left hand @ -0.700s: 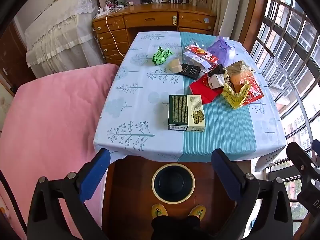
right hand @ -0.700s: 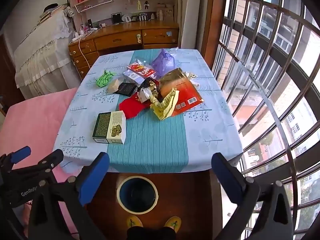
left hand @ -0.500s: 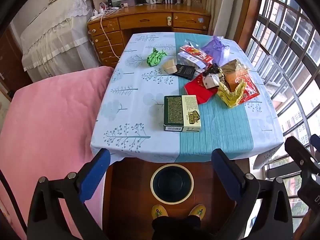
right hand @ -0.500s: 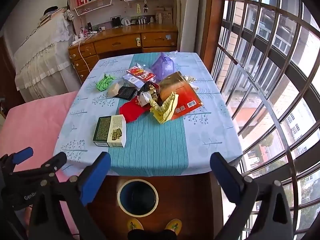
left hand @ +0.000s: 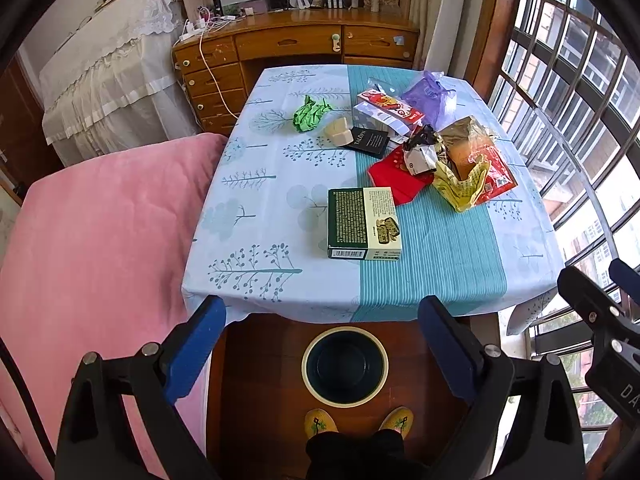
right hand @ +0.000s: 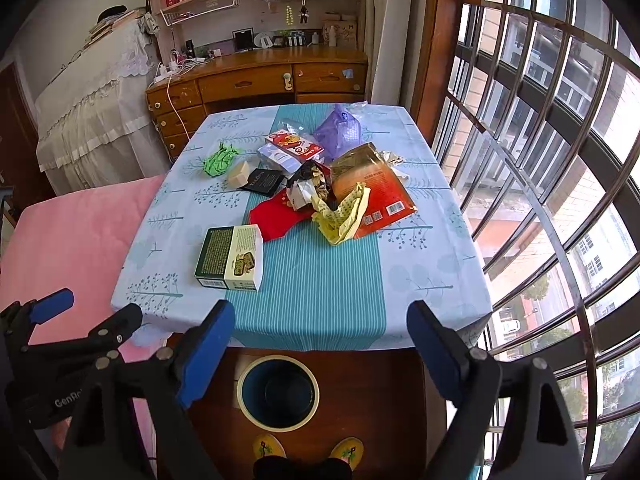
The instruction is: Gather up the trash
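Claws first: left claw [left hand: 322, 330] and right claw [right hand: 316, 334] both hung wide open with nothing between the blue pads, held back from the near edge of the table [right hand: 440, 304]. Against the frames from half a second and more ago, the table sat higher and farther off in both views, so both claws had pulled back and risen a little; nothing on the table had shifted. Bin [left hand: 345, 364] stood on the wooden floor just under the near table edge, between the claws and the person's yellow slippers [left hand: 320, 422], looking empty as far as I could see. No trash collected yet, by my read. Closest piece was the green box [right hand: 230, 258], lying flat near the front edge. Behind it lay a red wrapper [right hand: 276, 218], a yellow crumpled wrapper [right hand: 344, 216] and an orange bag [right hand: 376, 188], overlapping. Farthest: black card [right hand: 262, 182], green wad [right hand: 218, 160], purple bag [right hand: 340, 130].
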